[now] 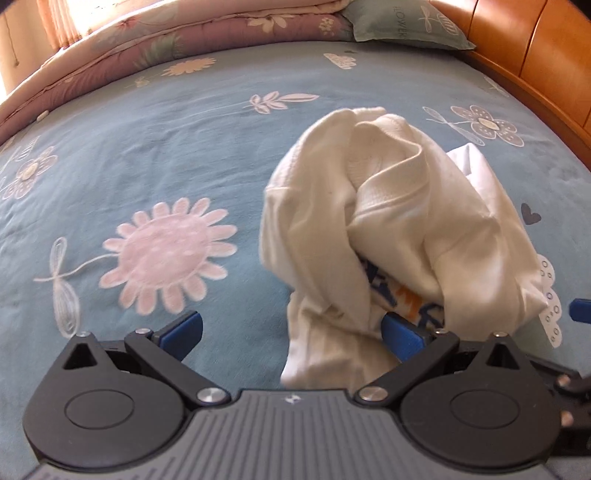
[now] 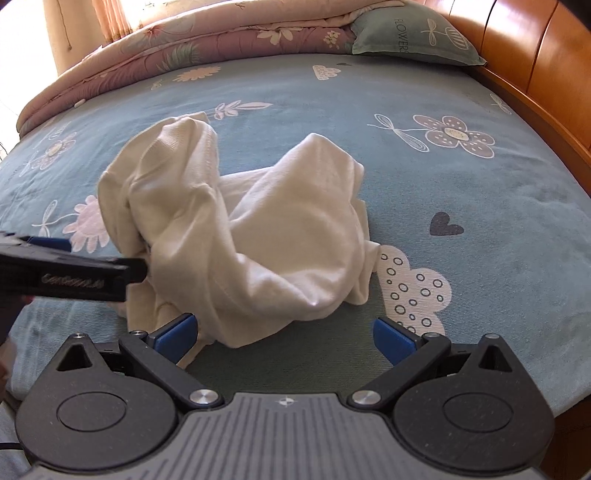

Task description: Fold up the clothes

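The wide bed with the blue flower-printed sheet (image 1: 147, 166) fills both views, with a folded pink quilt (image 1: 155, 40) along its far edge, a green pillow (image 2: 413, 33) at the far right and an orange wooden headboard (image 2: 535, 66) on the right side. The crumpled cream-white cotton garment (image 2: 240, 229) lies in a heap near the middle of the sheet, close to both tools.

The task seems to be at its very start: the garment is not yet spread, so the step in hand is taking hold of the cloth. The left gripper (image 1: 291, 332) has its jaws wide apart and holds nothing, although its right blue finger (image 1: 400, 330) touches a hanging fold. The right gripper (image 2: 284, 334) is also wide open and empty, at the near edge of the heap. I judge that the next move needs each tool to close on a separate edge, then to pull them apart and lay the cloth flat.

The left wrist view alone shows a blue and orange print (image 1: 399, 291) inside the folds. The right wrist view alone shows the left tool from the side, reaching in from the left, and the second hump of the heap.
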`<state>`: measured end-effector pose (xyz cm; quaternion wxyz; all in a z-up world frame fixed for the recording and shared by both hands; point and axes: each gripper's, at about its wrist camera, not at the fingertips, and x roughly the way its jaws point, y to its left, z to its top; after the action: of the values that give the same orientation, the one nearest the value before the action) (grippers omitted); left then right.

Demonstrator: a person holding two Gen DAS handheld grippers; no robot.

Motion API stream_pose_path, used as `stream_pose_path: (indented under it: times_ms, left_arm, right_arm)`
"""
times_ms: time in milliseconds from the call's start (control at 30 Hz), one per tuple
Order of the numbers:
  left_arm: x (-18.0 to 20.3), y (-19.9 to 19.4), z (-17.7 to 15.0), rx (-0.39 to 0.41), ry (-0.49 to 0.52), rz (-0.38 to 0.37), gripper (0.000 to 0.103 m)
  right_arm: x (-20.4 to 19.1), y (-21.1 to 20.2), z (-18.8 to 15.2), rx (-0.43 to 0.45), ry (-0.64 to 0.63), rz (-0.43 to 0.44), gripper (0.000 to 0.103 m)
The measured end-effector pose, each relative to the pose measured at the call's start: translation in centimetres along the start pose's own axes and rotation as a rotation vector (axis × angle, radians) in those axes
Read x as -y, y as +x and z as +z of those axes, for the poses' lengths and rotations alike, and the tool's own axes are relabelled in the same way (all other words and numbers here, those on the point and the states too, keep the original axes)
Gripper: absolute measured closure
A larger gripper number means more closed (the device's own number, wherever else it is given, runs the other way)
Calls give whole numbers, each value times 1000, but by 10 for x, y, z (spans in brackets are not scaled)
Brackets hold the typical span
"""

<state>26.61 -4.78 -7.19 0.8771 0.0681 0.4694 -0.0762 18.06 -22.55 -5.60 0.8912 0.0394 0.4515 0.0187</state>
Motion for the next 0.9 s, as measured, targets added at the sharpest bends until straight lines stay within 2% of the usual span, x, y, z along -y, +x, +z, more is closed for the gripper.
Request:
stream_pose_path:
  times_ms: [233, 367, 633, 767, 833, 900]
  left_arm:
    - [2, 16, -15, 64, 93, -26, 0]
    - [-9, 21, -19, 92, 67, -89, 0]
    - [-36, 9, -24, 42, 25, -161, 0]
    - [-48, -15, -30, 73, 67, -75, 1]
    - [-56, -24, -31, 85, 54, -67, 1]
    - [-64, -33, -32, 96, 40, -61, 1]
  right_arm:
    - [6, 10, 0, 9, -23, 13, 0]
    - [2, 11, 5, 37, -54, 27, 0]
    - [-8, -8, 7, 98, -127, 61, 0]
    - [-21, -6, 10, 113, -139, 113, 0]
    - [-34, 1, 10, 115, -157, 126, 0]
    - [-33, 3, 10, 129, -178, 79, 0]
